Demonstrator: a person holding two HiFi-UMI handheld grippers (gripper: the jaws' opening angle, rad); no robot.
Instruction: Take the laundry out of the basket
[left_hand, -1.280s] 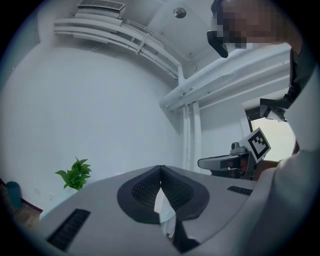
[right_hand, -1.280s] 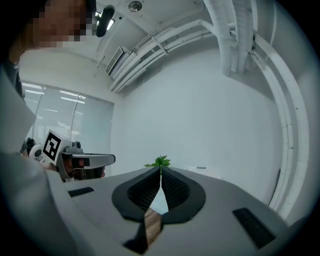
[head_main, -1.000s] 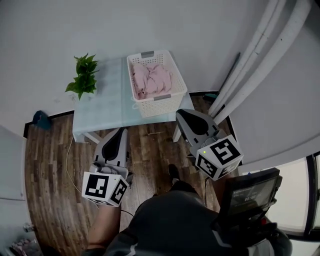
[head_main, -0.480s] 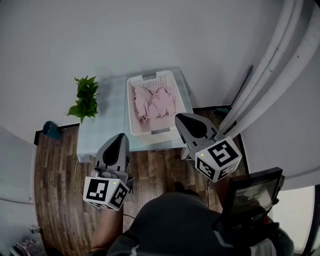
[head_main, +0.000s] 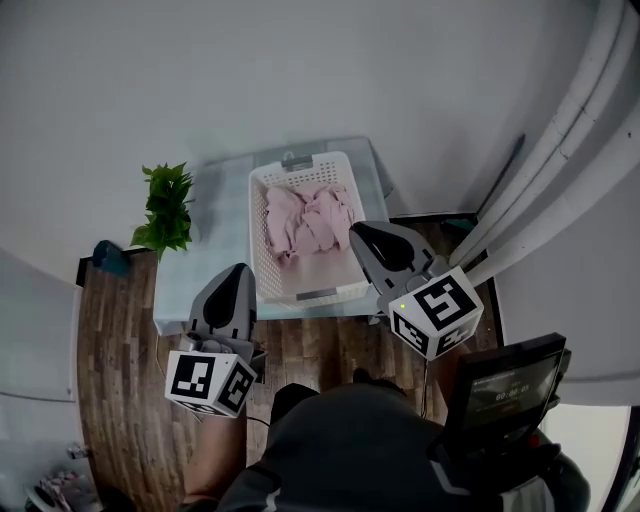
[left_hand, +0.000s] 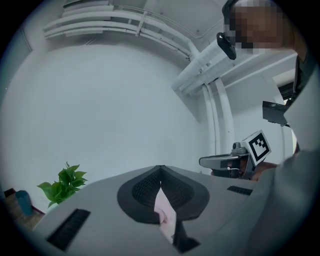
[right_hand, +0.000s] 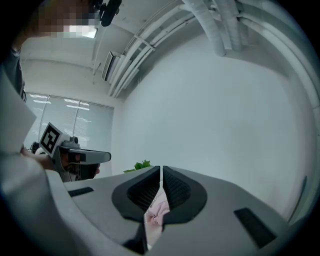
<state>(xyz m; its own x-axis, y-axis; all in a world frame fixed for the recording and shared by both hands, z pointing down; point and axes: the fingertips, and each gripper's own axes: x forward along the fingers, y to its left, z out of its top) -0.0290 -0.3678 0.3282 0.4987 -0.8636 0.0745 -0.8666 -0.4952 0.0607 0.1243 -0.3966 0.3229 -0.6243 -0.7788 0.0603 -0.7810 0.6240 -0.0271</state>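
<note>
From the head camera: one white basket (head_main: 257, 235) stands on one pale table (head_main: 215, 215) and holds a single heap of pink laundry (head_main: 310, 222), with one green plant (head_main: 165, 210) at the table's left edge. Two grippers are raised on the near side, the left gripper (head_main: 238, 272) at the table's near edge and the right gripper (head_main: 362, 236) by the basket's right rim. The left gripper view shows its jaws pressed together, a sliver of pink in the slit below them. The right gripper view shows the same: jaws together, pink behind the slit.
</note>
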